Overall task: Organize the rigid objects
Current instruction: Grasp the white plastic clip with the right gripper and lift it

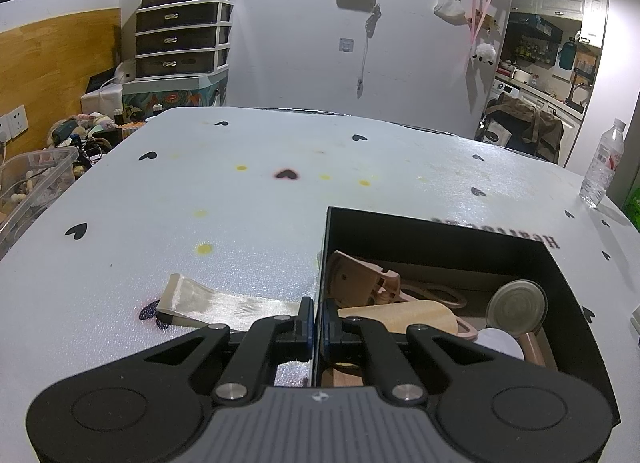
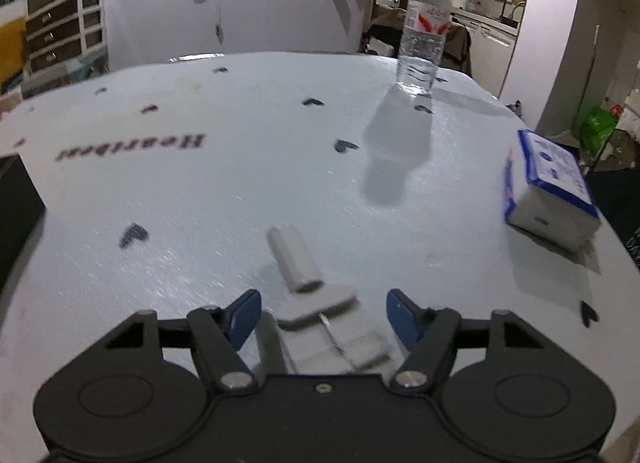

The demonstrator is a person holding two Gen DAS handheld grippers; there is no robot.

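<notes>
My left gripper is shut on the left wall of a black box. The box holds wooden and pink utensils, a wooden board and a round grey-headed brush. A pale flat scraper lies on the table just left of the box. My right gripper is open above a small grey tool with a cylinder handle, which lies on the table between the fingers. The box's corner shows at the far left of the right wrist view.
A water bottle stands at the table's far right; it also shows in the left wrist view. A blue-and-white carton lies near the right edge. The white table cover has black hearts. Drawers and a clear bin stand beyond the left edge.
</notes>
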